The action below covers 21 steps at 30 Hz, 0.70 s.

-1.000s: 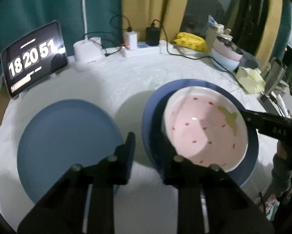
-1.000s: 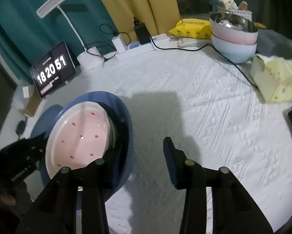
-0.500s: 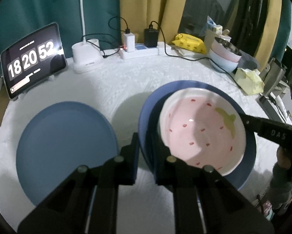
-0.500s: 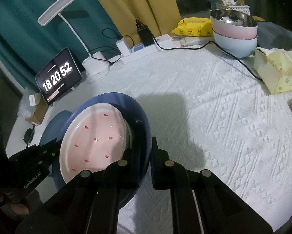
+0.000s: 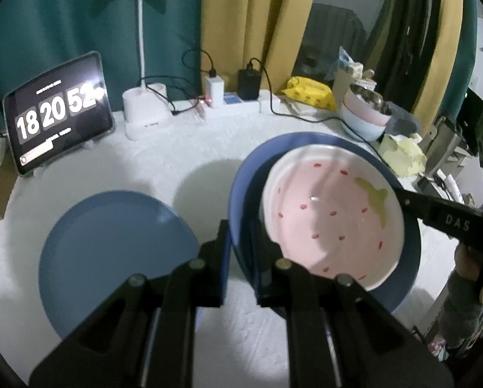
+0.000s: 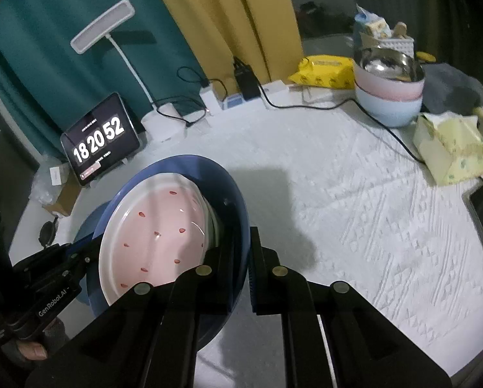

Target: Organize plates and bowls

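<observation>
A dark blue plate carries a pink strawberry-pattern bowl and hangs above the white tablecloth. My left gripper is shut on the plate's left rim. My right gripper is shut on the opposite rim; in the right wrist view the plate and bowl tilt to the left of the fingers. The right gripper also shows in the left wrist view. A second blue plate lies flat on the table at the left, below the held one.
A tablet clock, lamp base and power strip line the back edge. Stacked pink and blue bowls, a yellow wipes pack and a tissue box stand at the right.
Both grippers closed on the blue plate's opposite rims and lifted it with the pink bowl off the table. The other blue plate stayed put.
</observation>
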Each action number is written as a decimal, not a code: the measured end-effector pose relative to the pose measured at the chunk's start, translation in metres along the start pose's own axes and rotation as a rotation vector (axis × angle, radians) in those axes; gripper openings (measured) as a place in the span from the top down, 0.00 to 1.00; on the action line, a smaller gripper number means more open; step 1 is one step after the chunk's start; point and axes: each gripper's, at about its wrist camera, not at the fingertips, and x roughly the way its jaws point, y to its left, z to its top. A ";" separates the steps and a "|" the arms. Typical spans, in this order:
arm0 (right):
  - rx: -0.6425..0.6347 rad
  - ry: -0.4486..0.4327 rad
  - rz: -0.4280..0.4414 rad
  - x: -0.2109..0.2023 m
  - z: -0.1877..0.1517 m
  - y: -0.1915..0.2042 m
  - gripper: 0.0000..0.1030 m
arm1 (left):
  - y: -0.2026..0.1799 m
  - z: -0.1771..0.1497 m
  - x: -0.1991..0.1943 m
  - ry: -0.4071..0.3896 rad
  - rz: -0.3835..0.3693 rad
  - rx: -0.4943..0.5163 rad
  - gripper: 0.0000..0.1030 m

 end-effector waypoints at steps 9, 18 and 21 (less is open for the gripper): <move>-0.033 -0.004 0.022 0.004 0.012 0.031 0.92 | 0.031 0.005 -0.019 -0.035 0.007 -0.037 0.90; -0.087 0.001 0.045 0.018 0.024 0.075 0.92 | 0.069 0.003 -0.033 -0.056 0.044 -0.078 0.90; -0.100 0.007 0.053 0.023 0.025 0.087 0.92 | 0.082 0.001 -0.037 -0.055 0.059 -0.094 0.90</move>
